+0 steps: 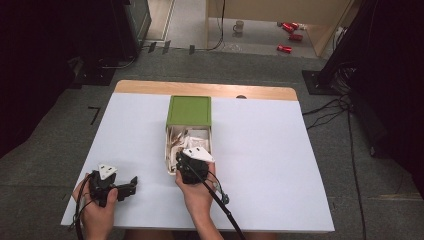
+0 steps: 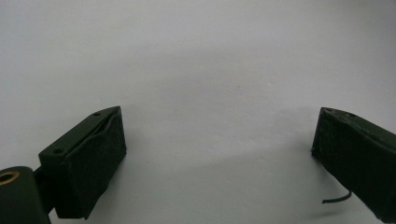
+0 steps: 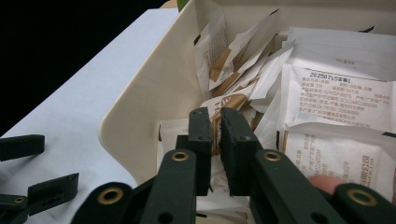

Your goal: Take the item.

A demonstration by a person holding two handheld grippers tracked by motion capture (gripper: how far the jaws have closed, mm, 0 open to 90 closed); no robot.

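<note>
Right gripper (image 3: 214, 122) fingers: drawn close together, a thin slit between the pads, with the edge of a brown-and-white sachet (image 3: 227, 108) in that slit; whether it is truly pinched, cannot tell. Tips sit inside the near end of the drawer (image 3: 154, 88), down among the packets. Just beyond and to the right of the tips: a heap of white sachets (image 3: 341, 88) with printed text, overlapping and tilted. To the left of the tips rises the cream drawer wall. A fingertip of the holding hand shows at the lower right of the right gripper view.

Left gripper (image 2: 219, 140) fingers: wide apart, nothing between them, bare white table (image 2: 201, 56) under and ahead of them. A short dark thread end sticks out by the right jaw.

High view: right gripper (image 1: 186, 161) sits at the near rim of the open drawer (image 1: 169, 145), which is pulled out from a green box (image 1: 189, 110) farther off. Left gripper (image 1: 131, 183) lies well to the left of the drawer, near the table's near edge, held by the left hand (image 1: 97, 215); right hand (image 1: 197, 195) behind its gripper, cable trailing toward the person.
</note>
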